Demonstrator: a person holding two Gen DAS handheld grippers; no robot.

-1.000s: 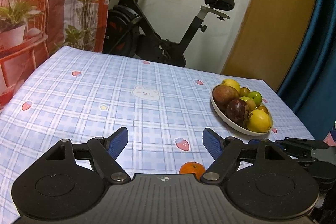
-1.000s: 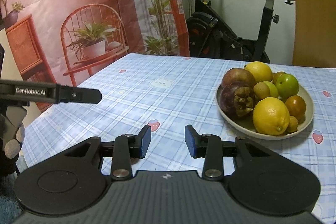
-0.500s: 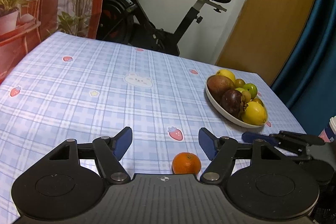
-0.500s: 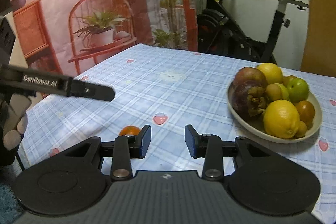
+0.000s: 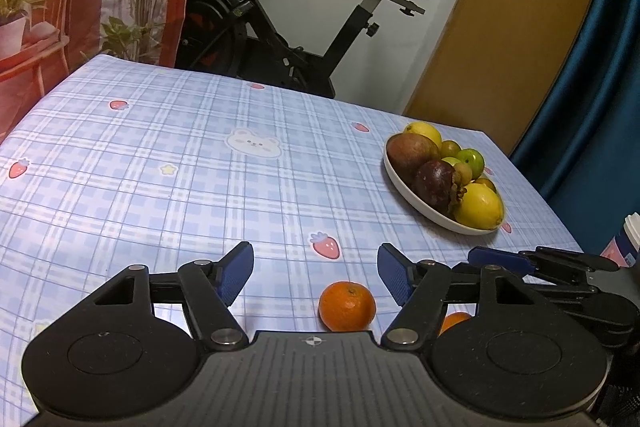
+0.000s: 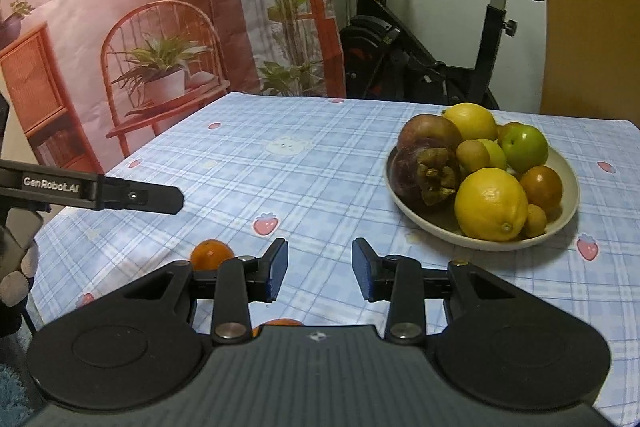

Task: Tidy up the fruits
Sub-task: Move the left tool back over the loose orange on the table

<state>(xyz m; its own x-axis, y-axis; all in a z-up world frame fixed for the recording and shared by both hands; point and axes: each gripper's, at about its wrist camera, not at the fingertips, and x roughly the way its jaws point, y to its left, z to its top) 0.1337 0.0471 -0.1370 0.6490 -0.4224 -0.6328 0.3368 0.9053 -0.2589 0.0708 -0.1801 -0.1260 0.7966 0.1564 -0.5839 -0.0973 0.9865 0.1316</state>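
An orange (image 5: pixel 347 305) lies on the blue checked tablecloth, between and just below the fingers of my left gripper (image 5: pixel 316 259), which is open; the pads stand clear of it. A second orange (image 5: pixel 454 321) peeks out behind its right finger. My right gripper (image 6: pixel 320 259) has a narrow gap with nothing in it. In the right wrist view one orange (image 6: pixel 212 254) sits left of its fingers and another (image 6: pixel 280 323) is mostly hidden under its body. A white bowl (image 6: pixel 568 203) to the right holds lemons, a mangosteen and several small fruits.
The bowl (image 5: pixel 400 183) sits near the table's right edge. An exercise bike (image 5: pixel 280 27) stands behind the far edge, with a printed backdrop on the left. A blue curtain (image 5: pixel 592 87) and a cup (image 5: pixel 628 239) are on the right.
The left gripper's jaws have narrowed a little. The orange has come fully into sight between its fingers. An orange has also appeared beside the right gripper's left finger.
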